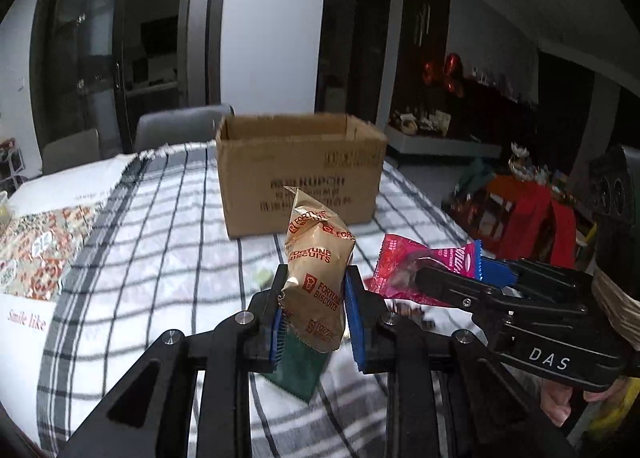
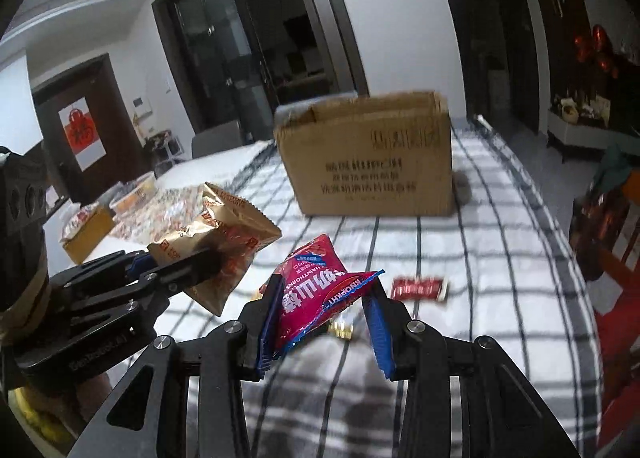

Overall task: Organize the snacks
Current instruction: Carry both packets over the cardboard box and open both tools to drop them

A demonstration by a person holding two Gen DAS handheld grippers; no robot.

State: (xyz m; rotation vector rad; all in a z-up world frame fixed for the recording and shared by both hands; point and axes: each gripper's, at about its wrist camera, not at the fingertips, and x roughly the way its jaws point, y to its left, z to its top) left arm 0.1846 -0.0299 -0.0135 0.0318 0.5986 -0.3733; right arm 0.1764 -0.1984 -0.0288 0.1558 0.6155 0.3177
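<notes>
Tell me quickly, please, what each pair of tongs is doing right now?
Left tongs: shut on the gold biscuit packet.
Right tongs: shut on the pink hawthorn packet.

A gold Fortune Biscuits packet (image 1: 318, 278) is standing upright, pinched off the checked cloth, while a crumpled pink hawthorn snack packet (image 2: 316, 296) is hanging alongside it, both facing an open cardboard box (image 1: 300, 170)

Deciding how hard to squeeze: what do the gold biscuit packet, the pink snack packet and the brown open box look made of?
Gold biscuit packet: thin metallised film, glossy, creased with bright glints.
Pink snack packet: glossy plastic film, crinkled, with a serrated sealed edge.
Brown open box: matte corrugated cardboard, seemingly; rough torn rim.
</notes>
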